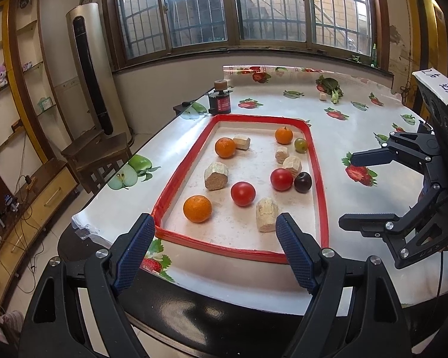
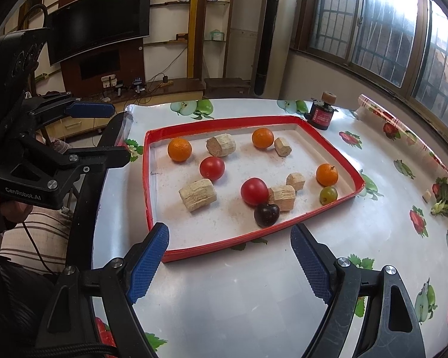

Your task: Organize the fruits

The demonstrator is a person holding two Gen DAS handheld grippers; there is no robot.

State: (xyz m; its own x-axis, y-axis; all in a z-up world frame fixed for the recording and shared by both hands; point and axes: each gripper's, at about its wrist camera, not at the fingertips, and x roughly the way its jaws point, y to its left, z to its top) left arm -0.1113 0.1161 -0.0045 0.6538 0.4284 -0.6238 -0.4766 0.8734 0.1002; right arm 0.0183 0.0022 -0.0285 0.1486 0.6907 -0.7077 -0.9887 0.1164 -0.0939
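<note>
A red-rimmed tray (image 1: pixel 180 167) (image 2: pixel 147 179) on the table holds three oranges, the nearest (image 1: pixel 197 208) (image 2: pixel 179 149), two red tomatoes (image 1: pixel 242 193) (image 2: pixel 212 168), a dark plum (image 1: pixel 302 182) (image 2: pixel 266 214), a green grape (image 1: pixel 300 145) (image 2: pixel 328 194) and several wooden blocks (image 1: pixel 266 218) (image 2: pixel 197 194). My left gripper (image 1: pixel 215 232) (image 2: pixel 104 128) is open and empty above the tray's near edge. My right gripper (image 2: pixel 230 250) (image 1: pixel 348 189) is open and empty at the tray's side, just outside the rim.
A black and red cylinder with a wooden top (image 1: pixel 220 100) (image 2: pixel 321 112) stands beyond the tray. A green leafy item and a small block (image 1: pixel 331 88) (image 2: pixel 442 200) lie farther off on the fruit-print tablecloth (image 1: pixel 283 274). The table edge (image 1: pixel 110 238) drops to the floor at left.
</note>
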